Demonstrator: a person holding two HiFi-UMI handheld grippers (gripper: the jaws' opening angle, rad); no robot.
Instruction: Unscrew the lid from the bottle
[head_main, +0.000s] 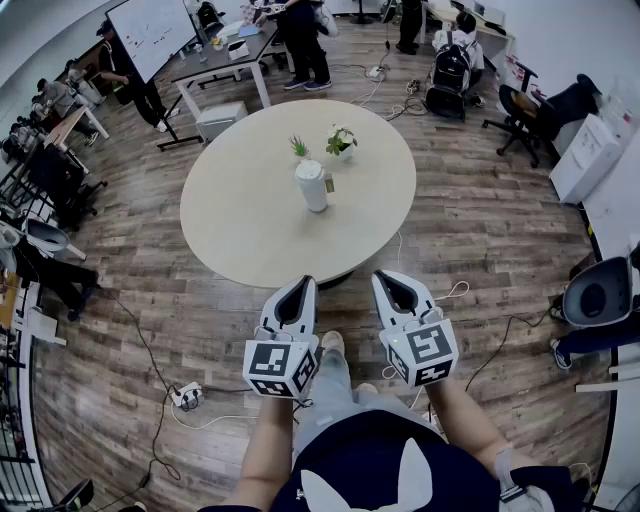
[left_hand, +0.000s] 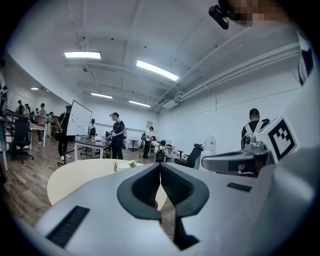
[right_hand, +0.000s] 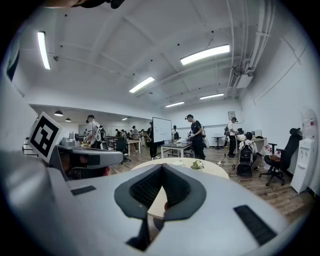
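Note:
A white bottle (head_main: 313, 185) with its lid on stands upright near the middle of the round beige table (head_main: 250, 230). Both grippers hover side by side in front of the table's near edge, well short of the bottle. My left gripper (head_main: 307, 281) is shut with nothing between its jaws, and its tips (left_hand: 160, 165) meet in the left gripper view. My right gripper (head_main: 381, 276) is likewise shut and empty, its tips (right_hand: 162, 166) closed in the right gripper view. The jaws hide the bottle in both gripper views.
Two small potted plants (head_main: 341, 142) (head_main: 299, 147) stand behind the bottle. A power strip (head_main: 186, 396) and cables lie on the wooden floor at the lower left. People stand at desks and a whiteboard (head_main: 152, 32) beyond the table. Office chairs (head_main: 536, 110) sit at the right.

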